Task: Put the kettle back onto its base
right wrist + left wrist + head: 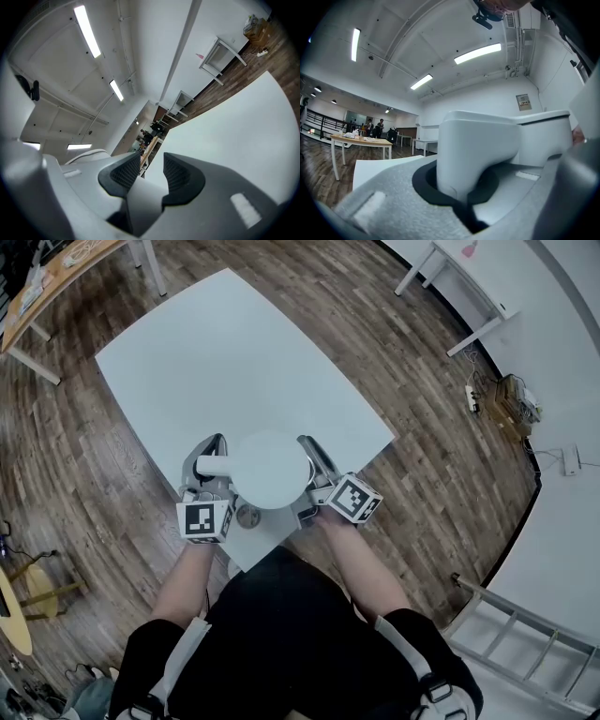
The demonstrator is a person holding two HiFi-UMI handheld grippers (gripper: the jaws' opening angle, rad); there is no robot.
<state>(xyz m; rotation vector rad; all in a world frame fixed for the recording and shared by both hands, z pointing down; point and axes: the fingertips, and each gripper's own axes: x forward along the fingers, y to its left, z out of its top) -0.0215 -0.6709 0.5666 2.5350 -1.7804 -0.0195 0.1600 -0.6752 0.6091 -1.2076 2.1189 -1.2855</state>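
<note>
In the head view the white kettle (270, 468) shows its round lid from above, over the near corner of the white table (234, 352). My left gripper (211, 467) is shut on the kettle's handle (478, 154), which stands upright between the jaws in the left gripper view. On the kettle's opposite side, my right gripper (310, 471) has its dark pads (124, 176) closed on a white edge of the kettle (140, 204). A small round grey piece (248, 516), seemingly the centre of the base, lies just below the kettle near the table's edge; the rest is hidden.
The table's near corner (246, 563) is right in front of the person's body. Wooden floor (412, 381) surrounds the table. A wooden-topped table (56, 268) stands far left, a white table (459, 287) far right, and a ladder (525, 634) lies lower right.
</note>
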